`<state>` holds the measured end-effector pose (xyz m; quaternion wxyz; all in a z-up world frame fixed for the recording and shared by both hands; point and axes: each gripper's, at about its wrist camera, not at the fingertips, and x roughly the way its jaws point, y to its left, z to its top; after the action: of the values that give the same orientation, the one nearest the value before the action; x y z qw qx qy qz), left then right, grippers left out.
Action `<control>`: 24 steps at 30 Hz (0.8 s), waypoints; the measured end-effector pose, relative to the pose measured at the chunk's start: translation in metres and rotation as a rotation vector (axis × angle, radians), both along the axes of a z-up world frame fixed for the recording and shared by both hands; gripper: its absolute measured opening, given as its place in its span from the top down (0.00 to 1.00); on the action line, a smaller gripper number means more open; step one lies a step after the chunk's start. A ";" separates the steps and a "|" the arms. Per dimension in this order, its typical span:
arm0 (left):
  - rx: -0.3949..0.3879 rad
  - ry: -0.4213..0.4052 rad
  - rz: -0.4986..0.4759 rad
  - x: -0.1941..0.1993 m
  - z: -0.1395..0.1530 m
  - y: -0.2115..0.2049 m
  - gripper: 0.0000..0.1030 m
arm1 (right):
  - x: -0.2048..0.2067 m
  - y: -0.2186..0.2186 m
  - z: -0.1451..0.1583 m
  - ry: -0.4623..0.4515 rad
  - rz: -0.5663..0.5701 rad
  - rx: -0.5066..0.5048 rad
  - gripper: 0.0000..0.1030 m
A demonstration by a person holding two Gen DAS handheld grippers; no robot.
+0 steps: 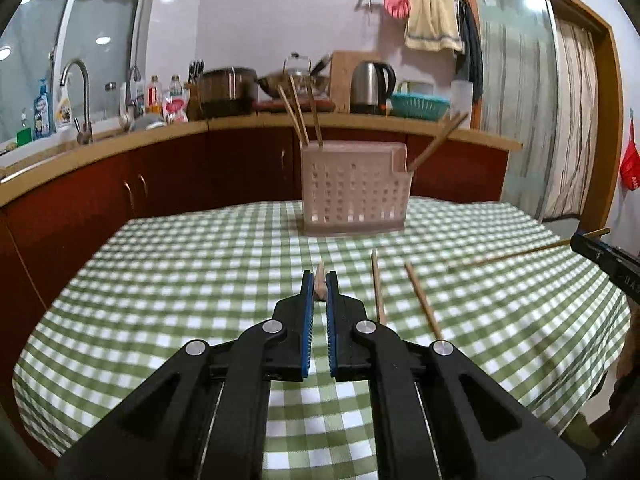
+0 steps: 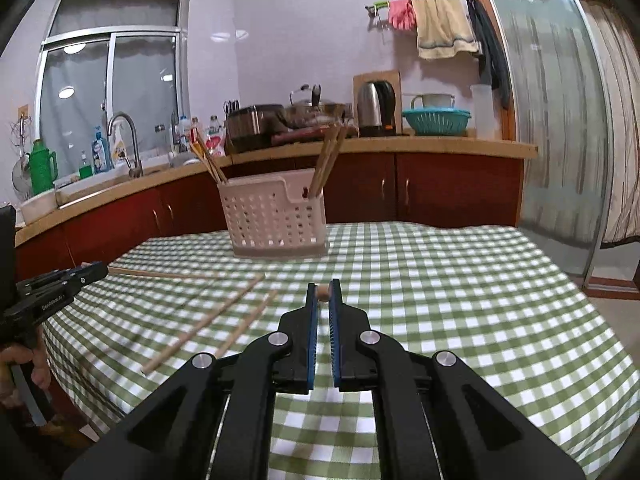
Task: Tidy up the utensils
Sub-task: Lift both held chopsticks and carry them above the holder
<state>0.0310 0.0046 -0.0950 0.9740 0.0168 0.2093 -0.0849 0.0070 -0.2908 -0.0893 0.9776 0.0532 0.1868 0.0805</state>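
Observation:
A pale slotted utensil basket (image 1: 355, 189) stands on the checked table, with several wooden chopsticks upright in it; it also shows in the right wrist view (image 2: 276, 220). My left gripper (image 1: 320, 282) is shut on a chopstick (image 1: 320, 280) seen end-on. My right gripper (image 2: 323, 294) is shut on another chopstick (image 2: 322, 293), also end-on; in the left wrist view that chopstick (image 1: 516, 255) sticks out leftward from the right gripper (image 1: 580, 240). Two chopsticks (image 1: 378, 286) (image 1: 423, 300) lie loose on the cloth, also seen in the right wrist view (image 2: 204, 322) (image 2: 248, 322).
The green-and-white checked tablecloth (image 1: 180, 280) covers the table. Behind it runs a kitchen counter (image 1: 240, 124) with sink, bottles, pots, a kettle (image 1: 370, 88) and a teal basket. A glass door stands at the right.

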 end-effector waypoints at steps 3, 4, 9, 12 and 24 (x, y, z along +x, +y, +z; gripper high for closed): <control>-0.008 -0.030 0.004 -0.003 0.016 0.005 0.94 | -0.002 -0.001 0.010 -0.013 0.000 0.006 0.94; -0.011 -0.033 0.005 -0.003 0.019 0.005 0.94 | -0.002 -0.001 0.012 -0.017 0.001 0.008 0.94; -0.045 -0.034 0.008 -0.002 0.036 0.013 0.94 | -0.001 0.001 0.025 -0.034 0.006 0.015 0.94; -0.055 -0.034 0.003 0.001 0.043 0.014 0.94 | 0.004 0.003 0.033 -0.036 0.011 0.013 0.94; -0.036 -0.042 -0.022 0.029 0.059 0.011 0.94 | 0.036 0.014 0.047 -0.027 0.036 -0.010 0.94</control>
<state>0.0597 0.0152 -0.0356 0.9773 0.0032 0.1870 -0.0992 0.0429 -0.2772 -0.0426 0.9787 0.0440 0.1751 0.0978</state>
